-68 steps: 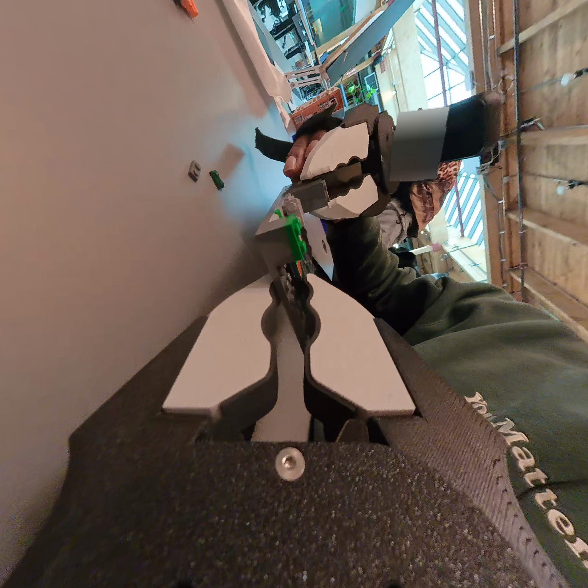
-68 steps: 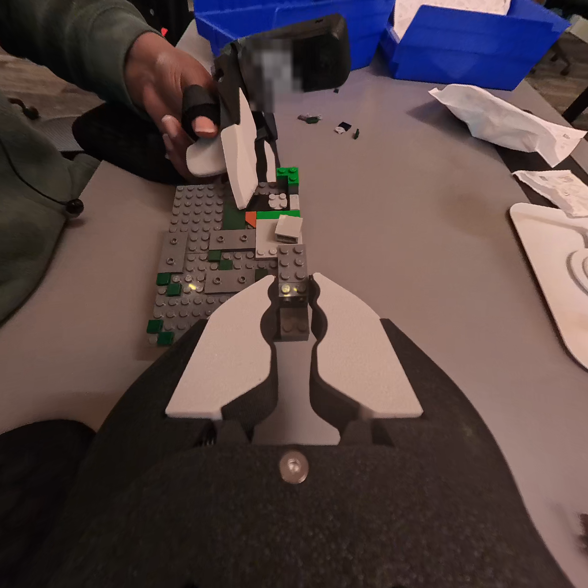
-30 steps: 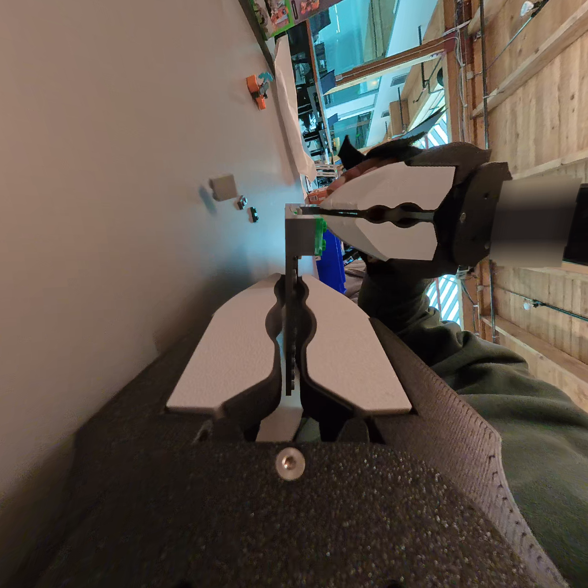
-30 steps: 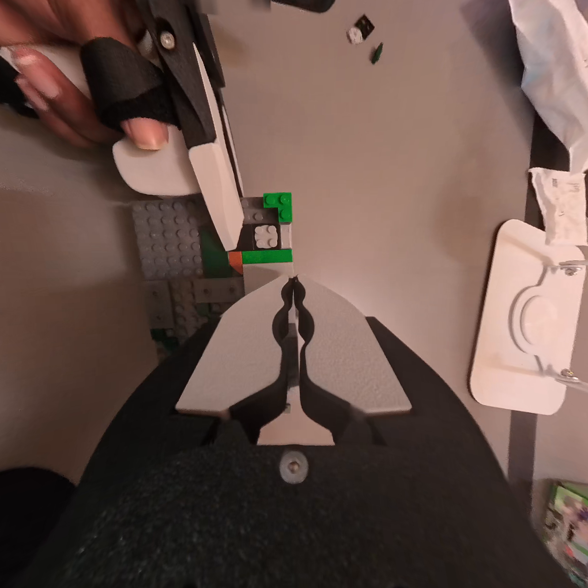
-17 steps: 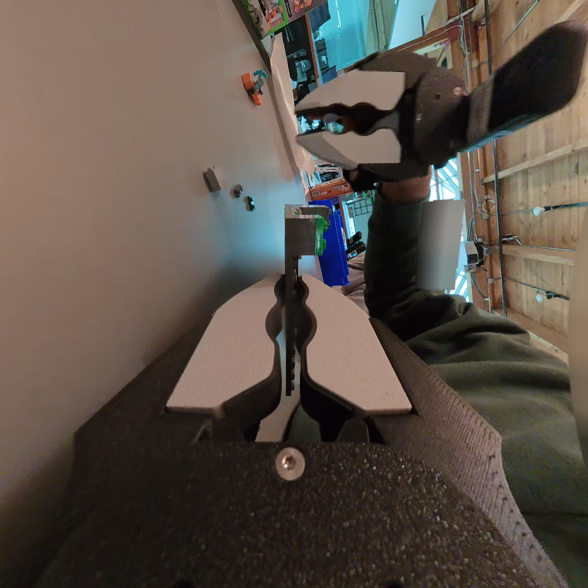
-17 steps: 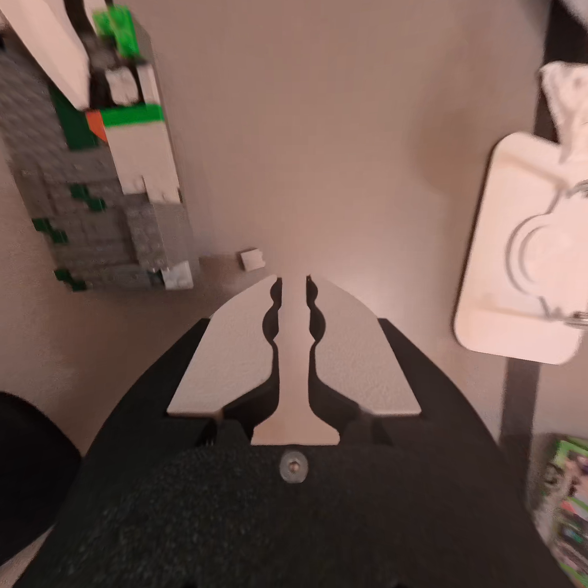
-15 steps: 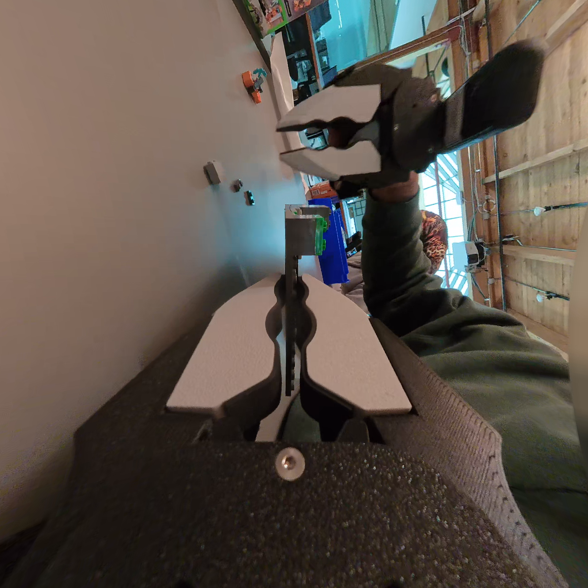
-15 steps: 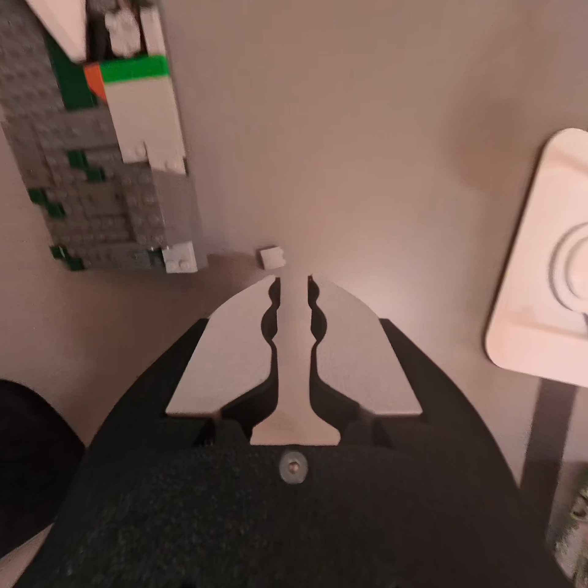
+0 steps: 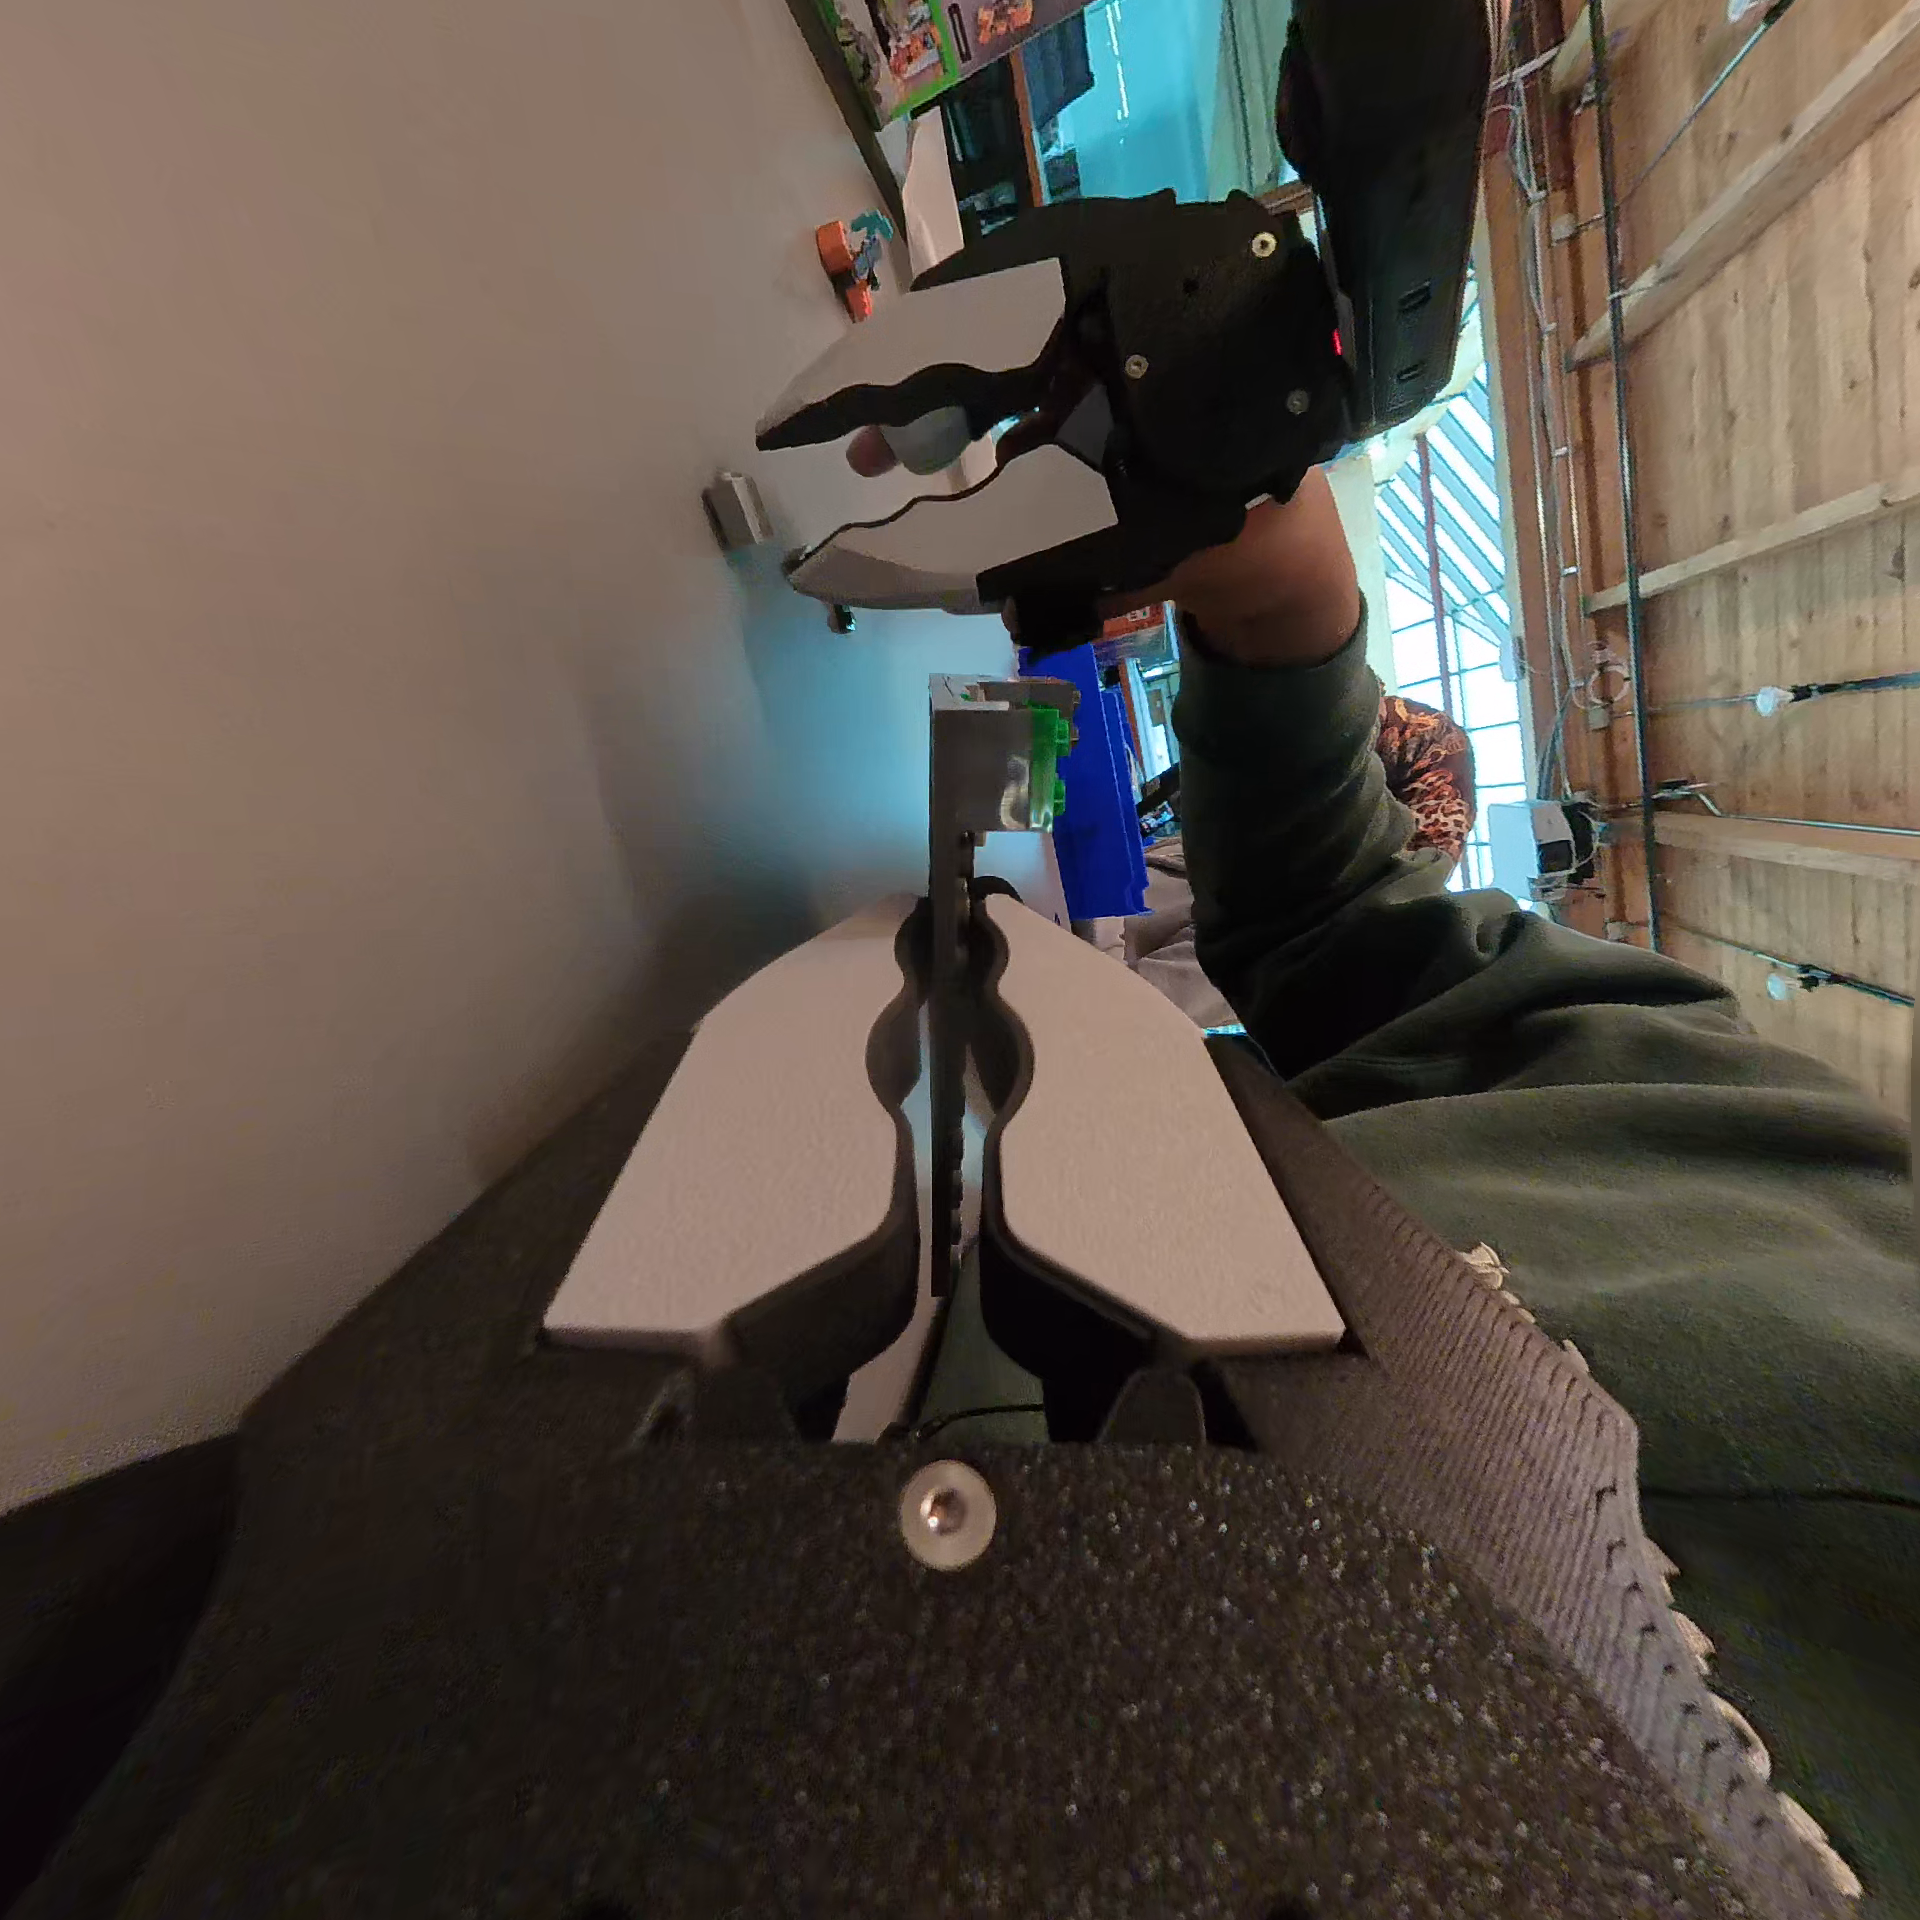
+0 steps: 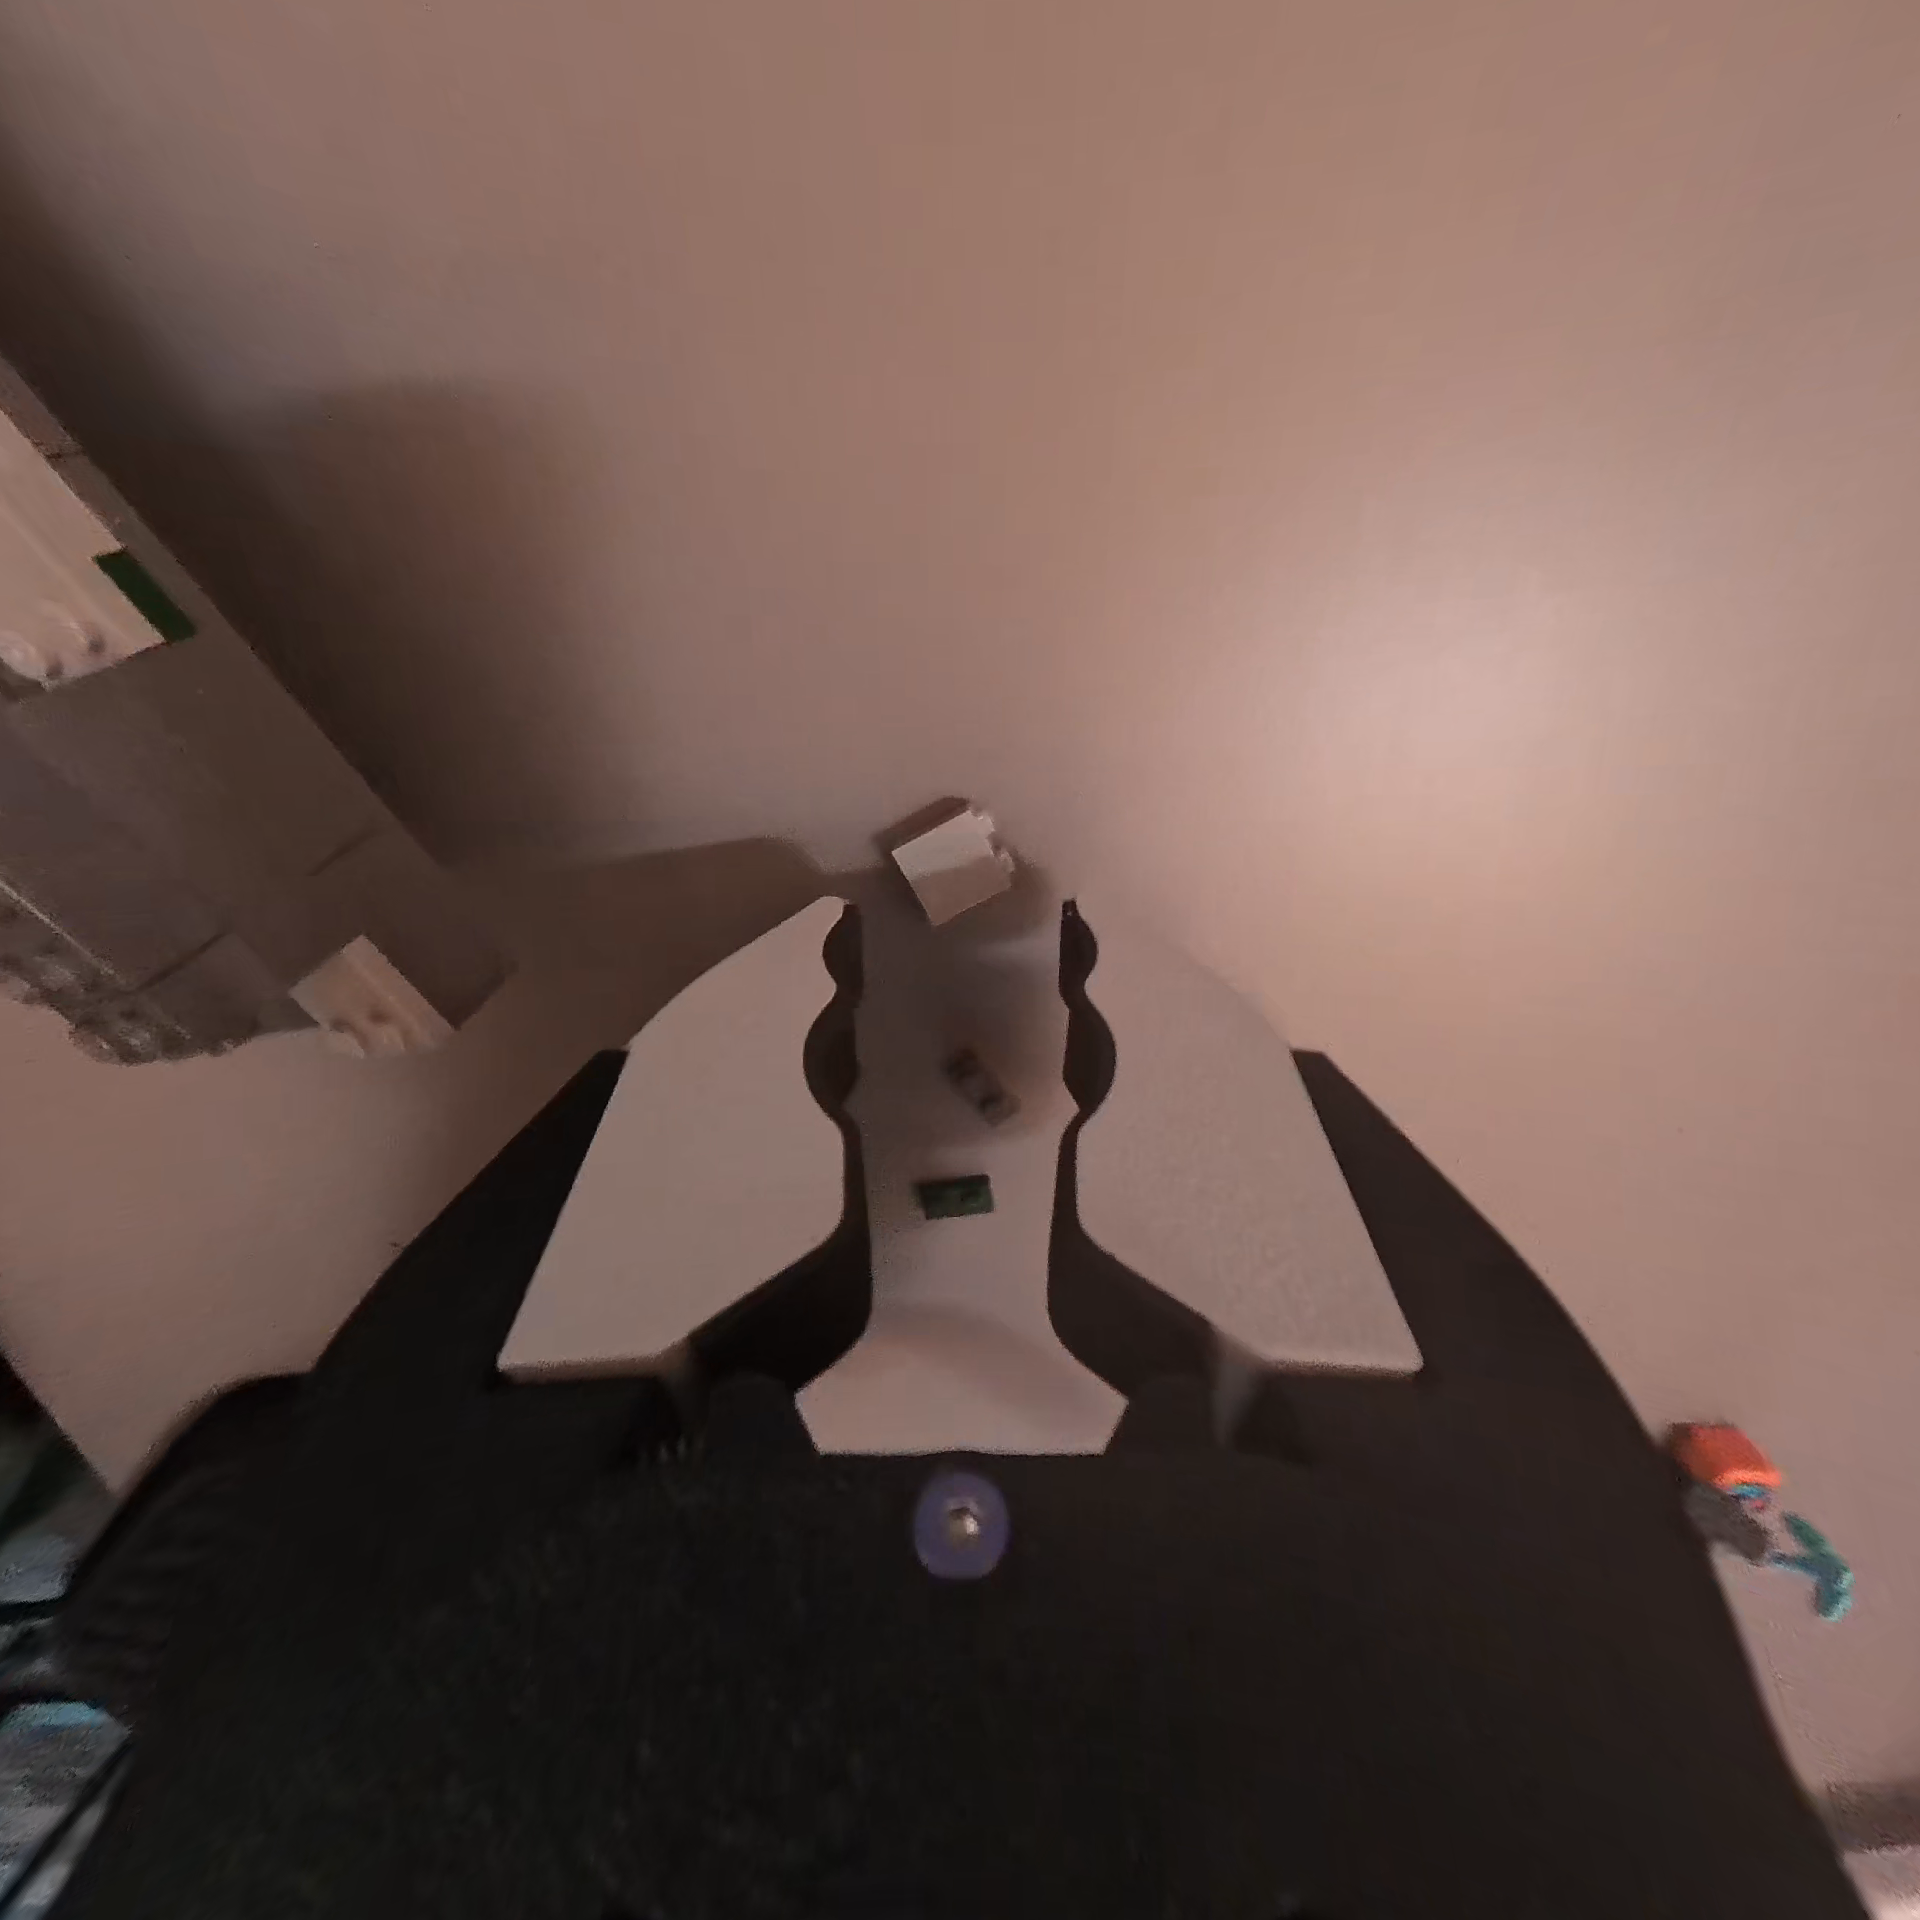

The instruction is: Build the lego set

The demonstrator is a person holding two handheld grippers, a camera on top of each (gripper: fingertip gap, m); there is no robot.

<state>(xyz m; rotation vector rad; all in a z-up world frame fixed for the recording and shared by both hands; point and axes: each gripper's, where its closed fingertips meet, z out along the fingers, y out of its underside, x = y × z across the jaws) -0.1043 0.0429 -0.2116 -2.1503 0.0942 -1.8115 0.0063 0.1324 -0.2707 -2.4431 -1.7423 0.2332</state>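
Observation:
My left gripper (image 9: 951, 914) is shut on the edge of the grey lego baseplate (image 9: 945, 1049), held on edge above the table; a grey block with green bricks (image 9: 1003, 764) sits at its far end. The build also shows at the left of the right wrist view (image 10: 156, 831). My right gripper (image 10: 958, 912) is open and empty, low over the table, its tips just short of a small light grey brick (image 10: 951, 862). In the left wrist view the right gripper (image 9: 779, 499) has that brick (image 9: 732, 509) between its open tips.
A small dark grey piece (image 10: 977, 1081) and a dark green piece (image 10: 951, 1197) lie on the table (image 10: 1351, 416) between my right fingers. An orange and teal piece (image 10: 1725, 1455) lies to the right. A blue bin (image 9: 1091, 810) and a person's green sleeve (image 9: 1558, 1143) are beyond. Left tips to right tips: about 15 centimeters. My left tips are about 20 centimeters from the small dark grey piece (image 10: 977, 1081), my right tips only 4 centimeters.
My right gripper left the build, dropped low toward the loose light grey brick and opened wider. My left gripper has kept its hold on the baseplate.

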